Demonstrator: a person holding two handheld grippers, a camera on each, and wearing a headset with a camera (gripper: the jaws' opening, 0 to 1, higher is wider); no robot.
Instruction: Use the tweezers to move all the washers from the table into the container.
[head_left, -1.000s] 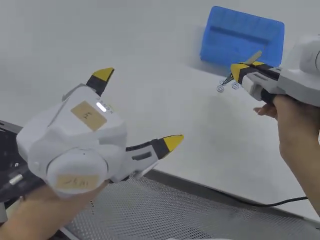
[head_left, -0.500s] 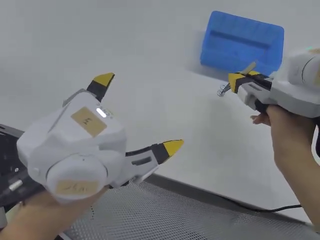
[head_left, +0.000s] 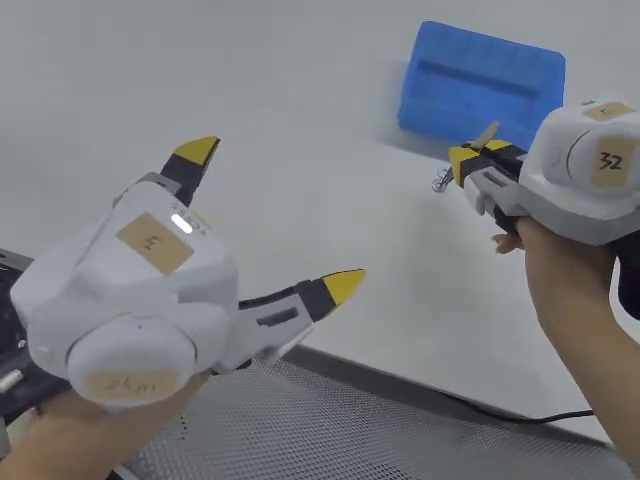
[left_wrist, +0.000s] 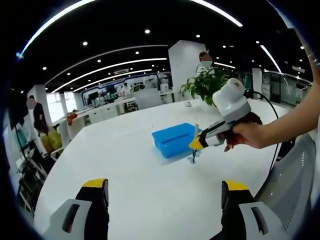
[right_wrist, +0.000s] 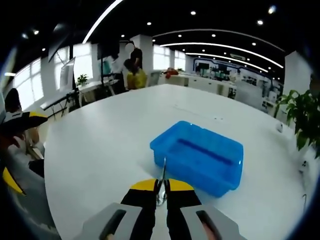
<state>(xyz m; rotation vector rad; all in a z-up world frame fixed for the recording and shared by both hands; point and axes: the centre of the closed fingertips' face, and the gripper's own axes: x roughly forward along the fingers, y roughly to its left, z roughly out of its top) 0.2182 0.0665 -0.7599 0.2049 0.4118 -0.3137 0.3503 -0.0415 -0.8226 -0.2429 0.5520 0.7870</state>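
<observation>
- The white table (head_left: 330, 200) carries everything.
- The blue container (head_left: 480, 85) stands on its far part.
- The left gripper (head_left: 270, 217) has its jaws wide apart and holds nothing.
- The right gripper (right_wrist: 161, 185), just before the container, has its jaws pressed onto the tweezers (right_wrist: 163, 170).
- The washers (head_left: 440, 182), small and blurred, lie on the table beside the tweezers' tip, outside the container.

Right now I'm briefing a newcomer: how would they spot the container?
On the white table, look just past the right gripper, shut on the tweezers. The container is a shallow rectangular bin, the table's one bright blue thing.
</observation>
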